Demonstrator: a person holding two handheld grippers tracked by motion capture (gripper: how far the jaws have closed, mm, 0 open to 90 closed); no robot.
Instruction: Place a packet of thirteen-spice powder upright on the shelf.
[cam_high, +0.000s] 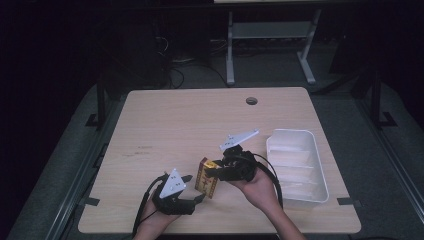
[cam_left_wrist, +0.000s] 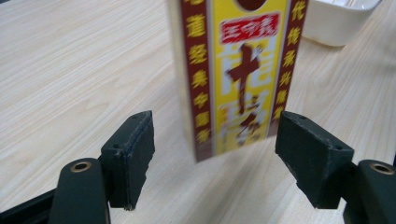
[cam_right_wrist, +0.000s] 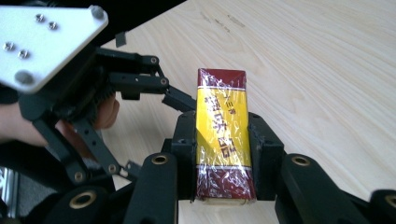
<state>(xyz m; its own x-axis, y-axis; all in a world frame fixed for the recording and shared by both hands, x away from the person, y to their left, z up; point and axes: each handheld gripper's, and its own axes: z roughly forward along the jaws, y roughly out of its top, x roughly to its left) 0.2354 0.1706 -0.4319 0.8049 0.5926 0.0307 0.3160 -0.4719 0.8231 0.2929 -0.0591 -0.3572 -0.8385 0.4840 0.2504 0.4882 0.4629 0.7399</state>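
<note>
The red-and-yellow box (cam_right_wrist: 223, 135), wrapped in clear film, sat clamped between the pads of the right gripper (cam_right_wrist: 224, 154), both jaws pressed flat against its long sides. In the high view the box (cam_high: 207, 178) was upright between the two tools, carried at the tip of the right gripper (cam_high: 216, 170) and just off the tip of the left gripper (cam_high: 192, 186). From the left gripper's own camera the box (cam_left_wrist: 238, 74) hung in front of the parted jaws, its lower end clear of both pads (cam_left_wrist: 135, 154), with a gap on each side and the wooden table (cam_left_wrist: 70, 70) showing beneath it. So the left gripper (cam_left_wrist: 215, 158) held nothing and stood partly open, with the box free of its pads.

Judged from this, a handover looked all but finished: the right tool had the load and the left had let go. What seemed left was carrying the box away and setting it down, perhaps in the white tray (cam_high: 297, 165) lying beyond the right hand (cam_high: 257, 187), well apart from the left hand (cam_high: 152, 217). The tray held no box as far as could be seen.
</note>
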